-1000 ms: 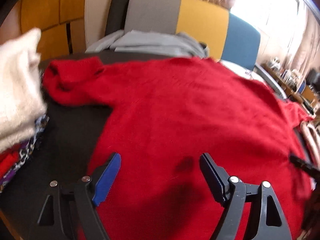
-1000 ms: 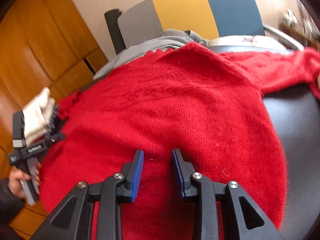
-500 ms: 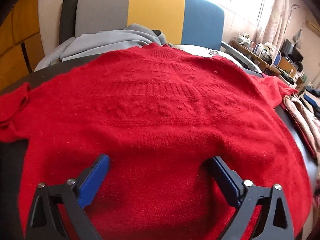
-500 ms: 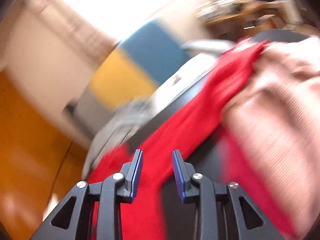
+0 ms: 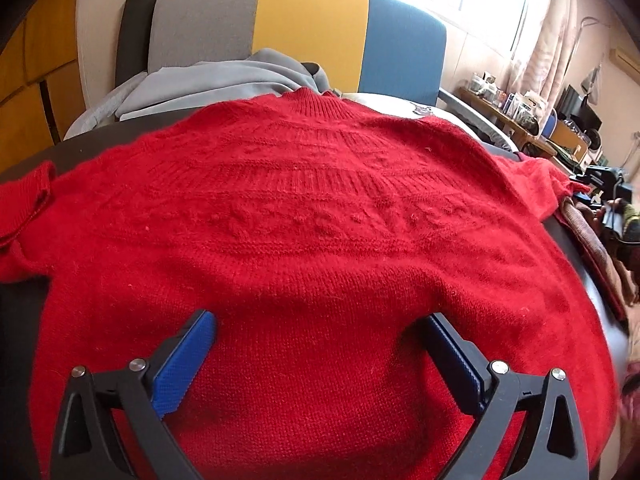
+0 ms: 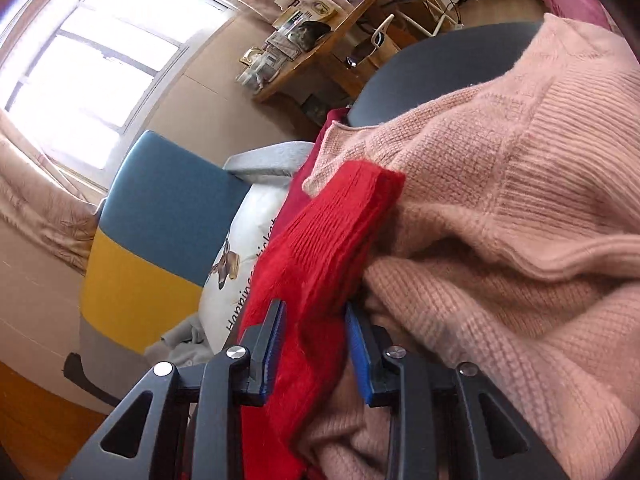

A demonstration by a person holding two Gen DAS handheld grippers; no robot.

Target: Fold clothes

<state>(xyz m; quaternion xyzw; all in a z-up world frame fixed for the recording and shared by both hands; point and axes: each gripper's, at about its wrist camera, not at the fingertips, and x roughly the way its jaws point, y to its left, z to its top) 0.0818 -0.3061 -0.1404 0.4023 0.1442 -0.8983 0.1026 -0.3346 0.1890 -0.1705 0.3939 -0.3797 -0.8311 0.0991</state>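
Observation:
A red knit sweater (image 5: 320,220) lies spread flat on a dark table (image 5: 16,312), collar at the far side. My left gripper (image 5: 320,320) hovers low over its lower body, jaws wide open with nothing between them. One sleeve cuff (image 5: 28,196) lies folded at the left. In the right wrist view the other red sleeve (image 6: 328,232) runs between the blue pads of my right gripper (image 6: 316,312). Those jaws are closing and the sleeve fills the gap, touching both pads. The sleeve lies against a pink knit sweater (image 6: 500,220).
A grey, yellow and blue chair back (image 5: 312,32) stands behind the table with a grey garment (image 5: 224,80) draped on the seat. A white printed cushion (image 6: 236,248) lies by the chair. A cluttered wooden desk (image 6: 320,52) stands by the window.
The left gripper's jaws have spread wider and its view has shifted right to centre on the sweater. The right gripper has swung from the sweater's body to the right sleeve, which now sits between its pads.

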